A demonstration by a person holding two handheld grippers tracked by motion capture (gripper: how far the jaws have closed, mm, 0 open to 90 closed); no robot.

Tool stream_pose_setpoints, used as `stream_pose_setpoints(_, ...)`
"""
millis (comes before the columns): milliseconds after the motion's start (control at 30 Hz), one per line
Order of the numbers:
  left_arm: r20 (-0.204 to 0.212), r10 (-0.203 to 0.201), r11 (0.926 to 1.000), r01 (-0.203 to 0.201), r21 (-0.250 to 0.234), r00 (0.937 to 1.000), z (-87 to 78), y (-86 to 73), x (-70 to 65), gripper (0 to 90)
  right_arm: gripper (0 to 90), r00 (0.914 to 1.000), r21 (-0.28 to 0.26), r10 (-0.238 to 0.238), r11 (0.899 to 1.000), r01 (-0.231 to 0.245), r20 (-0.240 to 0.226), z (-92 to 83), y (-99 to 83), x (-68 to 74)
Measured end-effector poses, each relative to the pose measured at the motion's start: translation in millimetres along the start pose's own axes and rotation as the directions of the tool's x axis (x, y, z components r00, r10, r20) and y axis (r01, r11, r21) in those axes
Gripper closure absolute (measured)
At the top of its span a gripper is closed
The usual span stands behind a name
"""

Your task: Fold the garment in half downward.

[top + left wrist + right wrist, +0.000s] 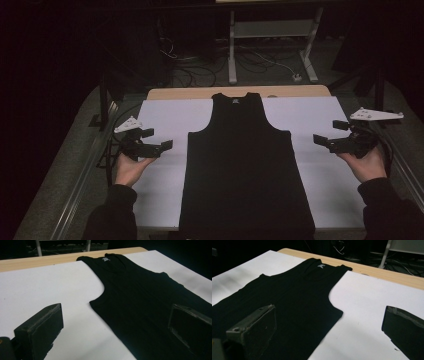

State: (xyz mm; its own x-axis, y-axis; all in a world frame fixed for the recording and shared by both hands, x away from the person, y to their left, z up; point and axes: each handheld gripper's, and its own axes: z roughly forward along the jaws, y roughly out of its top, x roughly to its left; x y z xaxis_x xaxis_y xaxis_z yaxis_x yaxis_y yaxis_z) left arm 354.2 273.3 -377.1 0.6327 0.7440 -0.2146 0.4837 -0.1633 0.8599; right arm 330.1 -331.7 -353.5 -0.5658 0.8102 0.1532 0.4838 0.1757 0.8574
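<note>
Both wide open and holding nothing: left gripper [159, 140] and right gripper [327, 132], either side of flat black tank top [245, 165].

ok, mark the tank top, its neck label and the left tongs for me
black tank top [245, 165], high view, middle of the body.
neck label [106, 259], left gripper view, white tag inside the collar.
left tongs [157, 140], high view, midway between the open jaw tips.
</note>
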Motion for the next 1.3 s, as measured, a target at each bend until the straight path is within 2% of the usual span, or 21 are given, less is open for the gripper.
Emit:
stream_pose_setpoints(333,0.006,0.017,0.9999,-0.017,0.003,0.9998,7.7,17.7,4.1,0.0,0.0,1.0000,0.002,0.001,1.000,-0.001,-0.006,10.1,21.3,-10.7)
stream_pose_setpoints(433,0.003,0.017,0.9998,-0.017,0.007,0.9999,7.9,21.4,6.1,0.0,0.0,1.0000,0.021,0.000,1.000,0.001,-0.009,14.4,26.9,-14.7)
stream_pose_setpoints(567,0.007,0.023,0.9993,-0.023,0.030,0.9997,11.1,25.4,8.2,0.0,0.0,0.9999,0.033,-0.003,0.999,0.003,-0.011,18.3,29.1,-16.9)
stream_pose_setpoints(900,0.036,0.011,0.9992,-0.013,0.038,0.9993,21.5,30.3,8.8,0.0,0.0,0.9996,0.052,0.004,0.999,-0.003,-0.028,29.2,30.1,-21.4)
stream_pose_setpoints(1300,0.054,0.039,0.9977,-0.042,0.054,0.9978,35.4,45.4,10.7,0.0,0.0,0.9995,0.077,-0.008,0.997,0.010,-0.032,43.4,40.8,-26.5)
